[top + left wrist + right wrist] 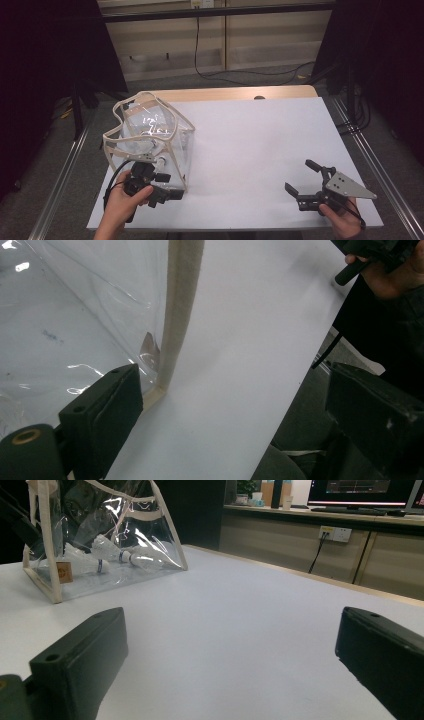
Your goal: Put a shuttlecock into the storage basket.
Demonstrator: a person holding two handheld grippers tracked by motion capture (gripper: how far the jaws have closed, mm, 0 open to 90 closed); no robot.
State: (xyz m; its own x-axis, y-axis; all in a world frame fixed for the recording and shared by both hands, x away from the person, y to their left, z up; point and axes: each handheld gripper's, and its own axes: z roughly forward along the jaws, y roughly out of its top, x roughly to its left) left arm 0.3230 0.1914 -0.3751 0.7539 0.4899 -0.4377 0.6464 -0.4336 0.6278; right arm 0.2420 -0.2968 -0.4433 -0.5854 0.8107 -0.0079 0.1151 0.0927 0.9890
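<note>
While open, left claw (159, 186) abuts clear bag (150, 135).

Clear, see-through bag (150, 137) at left of frame, edged in cream trim (176, 315) (glare streaks across the plastic). White shuttlecocks (125, 552) inside. Plain white table sheet (250, 150). Black grippers, left (160, 192), right (302, 180); grey plate.

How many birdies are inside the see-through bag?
2 shuttlecocks show: one near the clear bag's front corner, one just behind it, both lying on its floor. More may hide behind the glare.
</note>
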